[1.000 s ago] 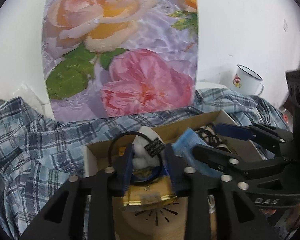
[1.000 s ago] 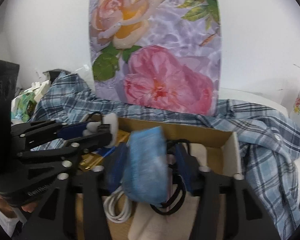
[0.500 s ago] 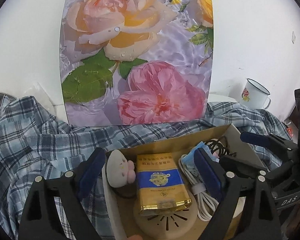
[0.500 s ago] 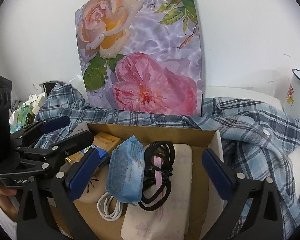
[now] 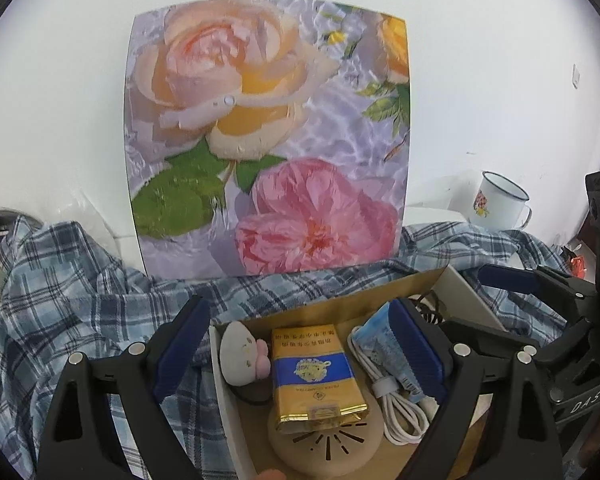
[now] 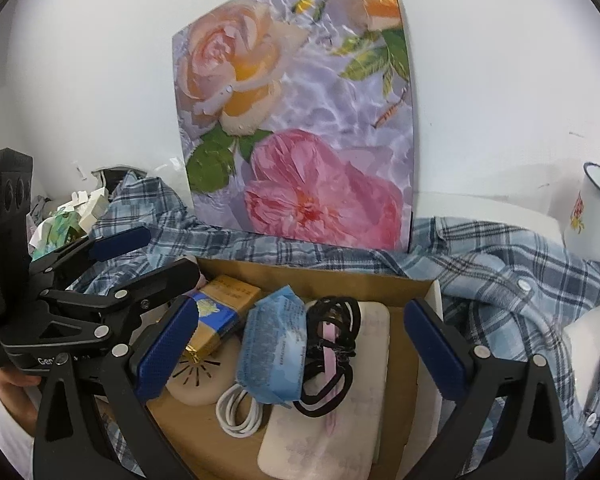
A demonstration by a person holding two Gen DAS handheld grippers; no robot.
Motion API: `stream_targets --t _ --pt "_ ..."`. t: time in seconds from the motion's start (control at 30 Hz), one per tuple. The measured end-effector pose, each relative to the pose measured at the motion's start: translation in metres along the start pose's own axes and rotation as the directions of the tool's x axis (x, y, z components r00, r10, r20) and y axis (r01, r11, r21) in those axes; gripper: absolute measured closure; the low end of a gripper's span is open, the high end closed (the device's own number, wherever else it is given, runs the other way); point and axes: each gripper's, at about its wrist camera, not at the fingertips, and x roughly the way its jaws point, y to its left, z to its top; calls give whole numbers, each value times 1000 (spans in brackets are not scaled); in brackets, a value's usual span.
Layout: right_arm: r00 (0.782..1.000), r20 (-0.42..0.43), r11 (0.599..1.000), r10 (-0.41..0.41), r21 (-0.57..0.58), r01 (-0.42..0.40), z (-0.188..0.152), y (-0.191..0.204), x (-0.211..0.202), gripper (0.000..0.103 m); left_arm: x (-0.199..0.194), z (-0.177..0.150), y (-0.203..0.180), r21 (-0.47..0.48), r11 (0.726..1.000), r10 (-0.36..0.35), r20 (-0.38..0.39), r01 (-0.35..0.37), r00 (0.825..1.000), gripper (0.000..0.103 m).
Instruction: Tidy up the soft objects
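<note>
A cardboard box [image 5: 332,308] [image 6: 340,276] sits on a blue plaid shirt [image 5: 80,292] [image 6: 512,280]. In it lie a white plush toy [image 5: 242,354], a gold and blue packet [image 5: 312,372] [image 6: 216,312], a blue tissue pack [image 6: 272,352] [image 5: 380,344], a white cable [image 5: 396,412] [image 6: 240,412], black hair ties [image 6: 332,344] and a pale pad [image 6: 340,420]. My left gripper [image 5: 300,344] is open and empty over the box's left part. My right gripper [image 6: 300,344] is open and empty over the box's right part.
A rose picture [image 5: 268,132] [image 6: 300,120] leans on the white wall behind the box. A white enamel mug [image 5: 500,200] [image 6: 596,216] stands at the right. Crumpled papers and packets [image 6: 72,216] lie at the far left.
Both grippers opened. The left let go of the white plush toy and the right let go of the blue tissue pack. Both things now lie in the box, and both grippers pulled back.
</note>
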Motion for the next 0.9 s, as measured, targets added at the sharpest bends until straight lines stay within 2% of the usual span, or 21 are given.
stream_targets --t 0.23,0.3,0.37,0.5,0.7,0.9 --pt "1000 28 1000 -6 -13 6 6 5 -14 0 -13 8 -3 6 1000 -16 21 16 1000 10" --pt "999 40 1000 -6 -17 7 9 6 -19 0 -18 11 -3 -1 1000 -20 32 20 999 8" --pt "998 55 1000 -4 -21 5 12 8 -26 0 -26 16 -2 -12 1000 -2 54 3 999 0" --pt "995 98 1000 -2 -19 3 19 11 -44 0 -43 26 -3 -19 999 -29 87 31 996 0" --pt "987 161 1000 -9 -23 13 32 23 -77 0 -76 41 -7 -14 1000 -15 165 17 986 0" --pt "978 207 999 -11 -50 22 45 40 -108 0 -112 54 -7 -45 999 -14 188 23 982 0"
